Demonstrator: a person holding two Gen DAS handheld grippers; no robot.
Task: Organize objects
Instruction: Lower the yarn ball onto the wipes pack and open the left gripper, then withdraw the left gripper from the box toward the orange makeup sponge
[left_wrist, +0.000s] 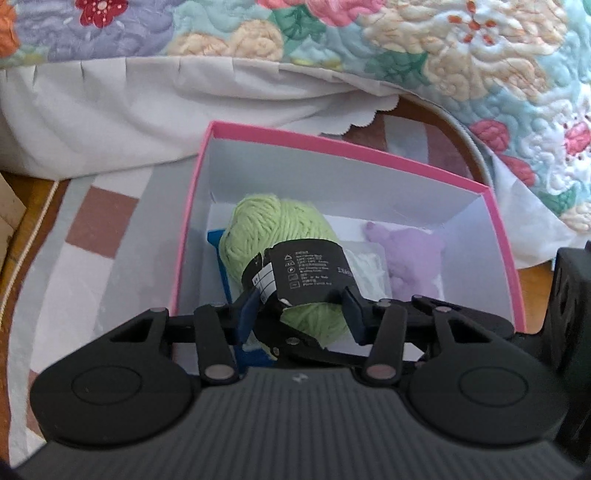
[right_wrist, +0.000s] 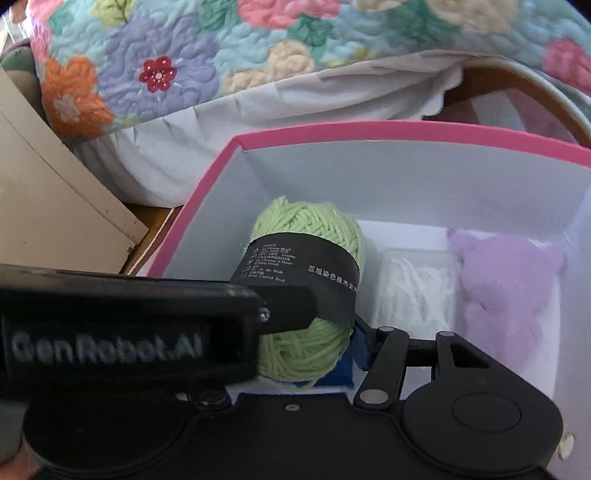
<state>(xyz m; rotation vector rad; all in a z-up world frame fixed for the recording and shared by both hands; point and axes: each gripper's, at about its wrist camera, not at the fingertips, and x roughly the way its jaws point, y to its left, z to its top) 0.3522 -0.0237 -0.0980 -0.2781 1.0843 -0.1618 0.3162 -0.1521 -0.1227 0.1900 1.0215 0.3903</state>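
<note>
Left gripper (left_wrist: 301, 308) clamps 1 green yarn ball (left_wrist: 275, 236) inside 1 pink box (left_wrist: 495, 218), beside 1 white yarn skein (right_wrist: 413, 291) and 1 purple plush toy (right_wrist: 506, 280); right gripper's (right_wrist: 332, 343) grip is unclear.

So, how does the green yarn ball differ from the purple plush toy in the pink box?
The green yarn ball wears a black paper label; the purple plush toy has none. The yarn ball shows wound strands, while the toy looks fuzzy. The yarn ball sits between the left claw fingers; the toy lies free. Both are soft and inside the pink box.
</note>
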